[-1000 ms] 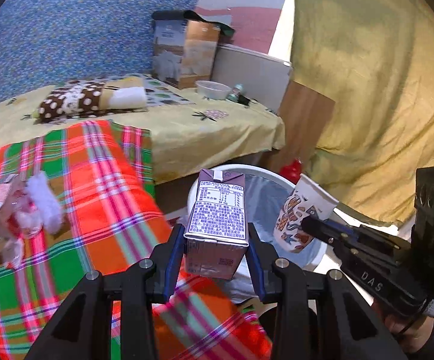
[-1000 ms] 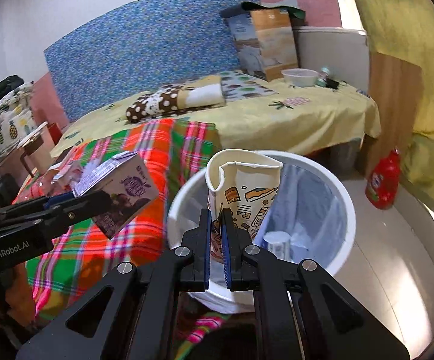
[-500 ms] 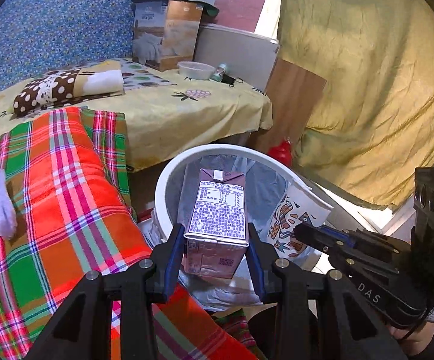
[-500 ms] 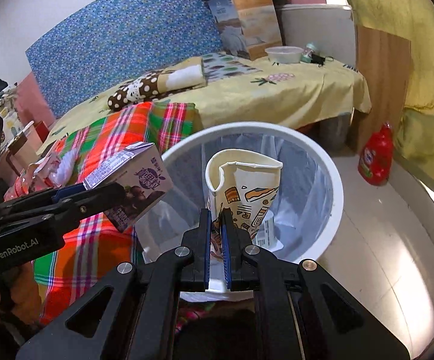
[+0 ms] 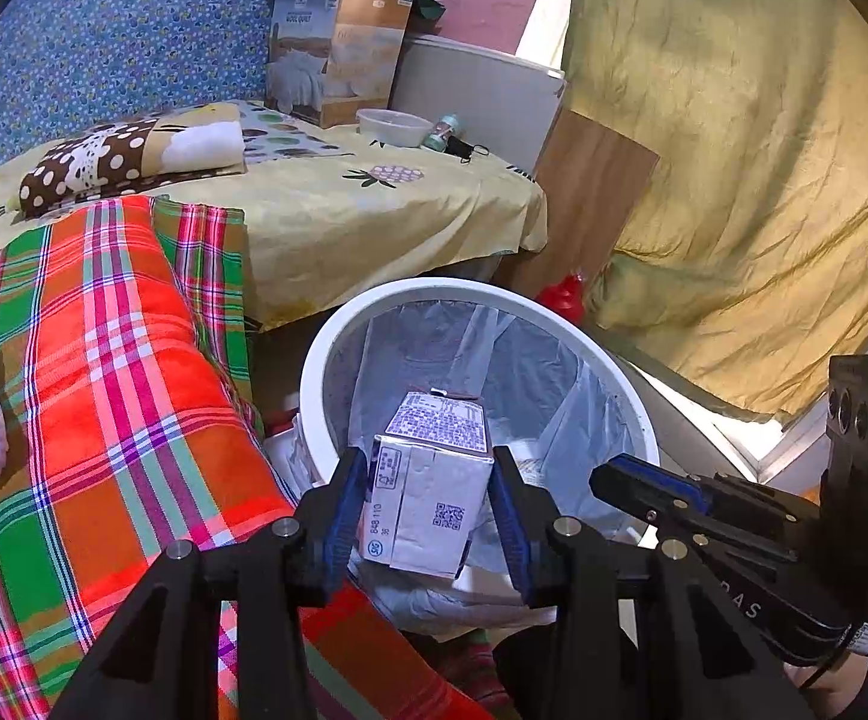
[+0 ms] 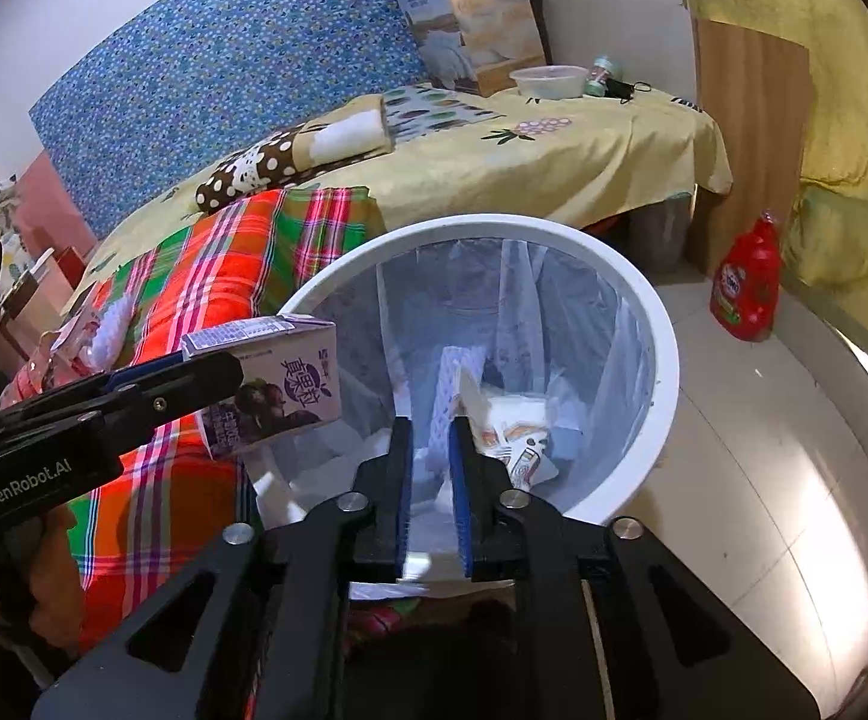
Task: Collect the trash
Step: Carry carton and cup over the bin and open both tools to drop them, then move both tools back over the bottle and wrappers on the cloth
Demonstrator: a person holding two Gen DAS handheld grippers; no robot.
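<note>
The left tool (image 5: 428, 498) pinches a purple milk carton (image 5: 431, 480) by its sides, tilted forward over the rim of the white lined trash bin (image 6: 664, 360) beside the bed with its plaid blanket (image 5: 104, 372). The right tool (image 6: 432, 468) is opening with nothing between its pads, and the patterned paper cup (image 6: 511, 441) lies down inside the bin

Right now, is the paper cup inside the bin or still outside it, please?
Inside: the paper cup lies on the bin liner, below the right gripper, whose jaws are opening with nothing between them.
</note>
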